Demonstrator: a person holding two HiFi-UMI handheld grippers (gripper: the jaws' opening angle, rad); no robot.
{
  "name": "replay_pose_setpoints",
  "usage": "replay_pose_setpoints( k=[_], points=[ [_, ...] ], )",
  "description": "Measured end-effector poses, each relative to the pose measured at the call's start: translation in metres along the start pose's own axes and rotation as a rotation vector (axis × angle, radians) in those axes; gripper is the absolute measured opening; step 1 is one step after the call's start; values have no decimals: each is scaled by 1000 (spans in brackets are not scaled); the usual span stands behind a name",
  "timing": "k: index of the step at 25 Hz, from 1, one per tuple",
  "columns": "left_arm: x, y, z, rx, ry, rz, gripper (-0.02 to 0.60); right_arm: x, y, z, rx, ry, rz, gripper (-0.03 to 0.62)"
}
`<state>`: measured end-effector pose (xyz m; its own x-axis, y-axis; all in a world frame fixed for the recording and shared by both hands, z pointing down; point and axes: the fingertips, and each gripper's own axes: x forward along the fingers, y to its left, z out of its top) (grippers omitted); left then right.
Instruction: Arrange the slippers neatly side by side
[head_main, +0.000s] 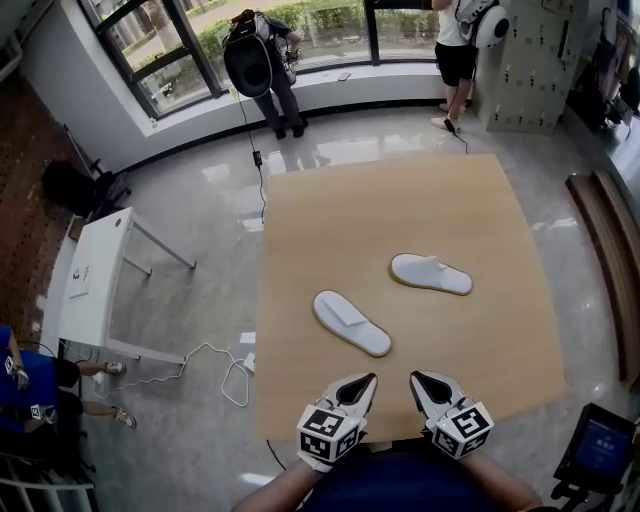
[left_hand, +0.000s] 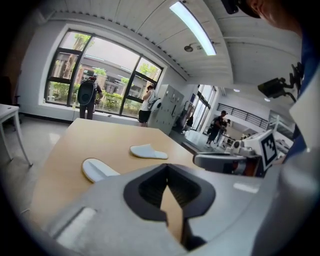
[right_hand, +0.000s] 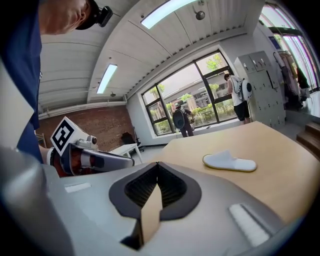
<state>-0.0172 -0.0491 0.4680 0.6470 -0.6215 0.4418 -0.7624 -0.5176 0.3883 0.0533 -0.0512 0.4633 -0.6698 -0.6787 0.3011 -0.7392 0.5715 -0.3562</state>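
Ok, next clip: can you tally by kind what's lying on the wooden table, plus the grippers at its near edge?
White slippers: 2, the near slipper and the far slipper, lying apart on the wooden table.
Grippers: 2, the left gripper and the right gripper, both shut and empty.
Total: 4.

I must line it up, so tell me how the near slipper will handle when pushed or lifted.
The near slipper looks thin and cloth-like: probably light, and floppy if lifted by one end. Flat on the smooth table, it should slide, not roll or tip.
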Motion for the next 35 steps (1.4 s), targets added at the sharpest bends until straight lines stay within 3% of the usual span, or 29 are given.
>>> replay_pose_setpoints(
  k=[7,13,15,17,18,27,31,35],
  points=[
    [31,12,12,31,-6,169,3,6,-66,-9,21,36,45,9],
    [29,43,8,-26,3,290,6,32,-98,-24,-89,111,56,11],
    [30,56,2,-56,20,303,93,41,-103,-29,-115,136,58,13],
    [39,72,-4,-71,45,314,174,53,-109,-37,-124,178,65,140],
    [44,81,-6,-70,57,320,189,60,-111,-41,-127,201,69,161],
    [75,180,-13,-64,134,349,188,138,-73,-91,-301,383,167,135],
    [90,216,-14,-126,174,361,70,168,-61,-111,-382,469,215,61],
    [111,230,-25,-164,248,342,63,181,-67,-132,-459,609,225,43]
  ],
)
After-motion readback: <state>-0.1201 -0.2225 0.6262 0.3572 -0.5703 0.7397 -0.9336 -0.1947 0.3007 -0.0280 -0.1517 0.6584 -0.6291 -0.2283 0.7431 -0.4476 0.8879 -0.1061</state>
